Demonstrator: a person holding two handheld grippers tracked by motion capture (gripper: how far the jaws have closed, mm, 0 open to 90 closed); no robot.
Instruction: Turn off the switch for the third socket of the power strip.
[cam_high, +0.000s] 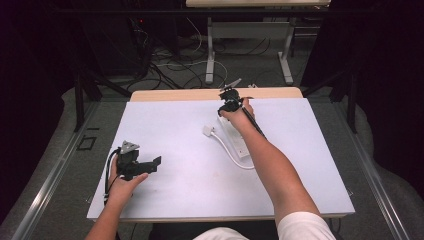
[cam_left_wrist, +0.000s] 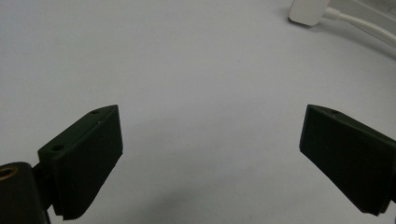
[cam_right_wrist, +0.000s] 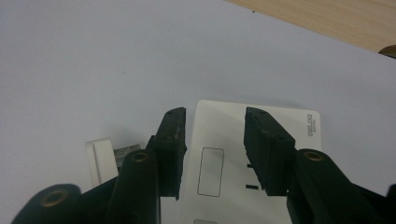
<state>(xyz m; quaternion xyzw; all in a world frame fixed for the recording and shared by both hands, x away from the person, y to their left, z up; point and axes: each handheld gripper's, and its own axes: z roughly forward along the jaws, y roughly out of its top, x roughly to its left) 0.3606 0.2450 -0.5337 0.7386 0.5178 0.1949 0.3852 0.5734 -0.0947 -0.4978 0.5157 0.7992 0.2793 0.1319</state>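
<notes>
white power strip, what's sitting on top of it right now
Nothing rests on the flat white plastic power strip. The right gripper hangs over its end, black jaws apart, one over its left edge, one above its face. Contact can't be told. The jaws hide part of its socket slots.

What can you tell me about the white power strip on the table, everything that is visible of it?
The power strip is a flat white bar, plastic by its look, with a rounded rectangular button outline, dark socket slots and grey lettering at one corner. It lies flat on the pale table, near the far edge. Its white cable curves to a white plug. The right tongs hang over its end, partly closed; contact is unclear.
</notes>
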